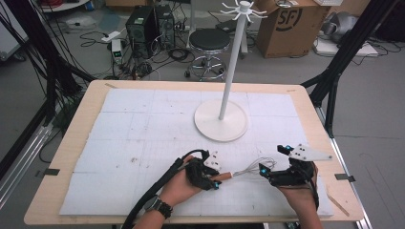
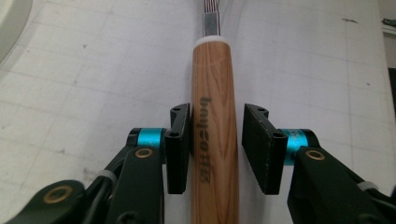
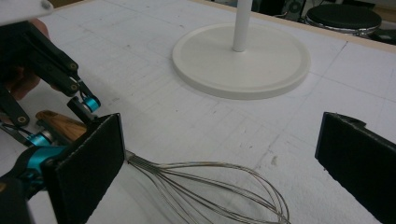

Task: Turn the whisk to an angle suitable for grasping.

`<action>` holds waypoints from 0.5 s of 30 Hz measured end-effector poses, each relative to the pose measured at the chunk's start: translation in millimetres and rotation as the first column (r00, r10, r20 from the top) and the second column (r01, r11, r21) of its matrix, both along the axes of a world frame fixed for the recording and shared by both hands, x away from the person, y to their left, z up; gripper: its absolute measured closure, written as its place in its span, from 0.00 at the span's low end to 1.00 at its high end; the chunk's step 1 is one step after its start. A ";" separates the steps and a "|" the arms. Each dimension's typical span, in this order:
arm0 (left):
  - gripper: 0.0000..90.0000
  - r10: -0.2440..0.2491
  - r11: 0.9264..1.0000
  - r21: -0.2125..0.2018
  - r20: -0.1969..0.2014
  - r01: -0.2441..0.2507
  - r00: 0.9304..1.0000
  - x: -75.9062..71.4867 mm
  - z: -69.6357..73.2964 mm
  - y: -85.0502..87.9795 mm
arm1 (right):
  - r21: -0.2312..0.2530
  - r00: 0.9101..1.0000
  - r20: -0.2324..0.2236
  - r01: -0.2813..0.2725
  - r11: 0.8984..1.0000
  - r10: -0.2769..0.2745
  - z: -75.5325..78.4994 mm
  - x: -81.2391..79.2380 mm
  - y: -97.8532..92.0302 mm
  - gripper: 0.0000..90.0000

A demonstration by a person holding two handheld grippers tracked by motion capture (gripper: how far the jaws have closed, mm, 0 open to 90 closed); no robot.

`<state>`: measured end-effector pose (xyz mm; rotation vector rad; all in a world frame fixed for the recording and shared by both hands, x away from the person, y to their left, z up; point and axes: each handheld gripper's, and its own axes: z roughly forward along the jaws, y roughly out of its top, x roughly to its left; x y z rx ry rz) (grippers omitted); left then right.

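A wire whisk (image 1: 252, 167) with a wooden handle (image 2: 212, 116) lies on the white mat near the table's front edge, wires pointing right. My left gripper (image 1: 217, 180) straddles the handle; in the left gripper view the left pad (image 2: 180, 149) touches the wood and a thin gap shows at the right pad, so the jaws are open. My right gripper (image 1: 274, 158) stands wide open around the wire loops (image 3: 210, 179), with neither pad touching them. In the right gripper view the left gripper (image 3: 63, 121) sits over the handle at far left.
A white stand with a round base (image 1: 220, 121) and a tall pole topped by hooks (image 1: 243, 9) rises at the mat's middle back. A white gridded mat (image 1: 143, 124) covers the wooden table. Beyond it are a stool (image 1: 209, 40), a cardboard box (image 1: 286, 24) and cables.
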<state>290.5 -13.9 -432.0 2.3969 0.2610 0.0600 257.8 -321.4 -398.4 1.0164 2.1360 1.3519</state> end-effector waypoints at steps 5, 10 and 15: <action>0.66 0.034 0.999 -0.004 -0.010 -0.034 0.999 -3.6 1.3 25.0 | 0.000 1.000 0.000 0.002 1.000 -0.002 -0.1 -0.8 -1.4 0.01; 0.66 0.060 0.998 -0.014 -0.029 -0.061 0.998 -4.7 -0.8 49.5 | -0.003 1.000 0.003 0.000 1.000 0.000 -0.1 -1.5 -0.1 0.01; 0.72 0.046 0.999 -0.010 -0.020 -0.046 0.999 -7.5 -3.0 52.7 | -0.008 1.000 -0.005 -0.002 1.000 0.002 -0.3 -1.1 2.6 0.01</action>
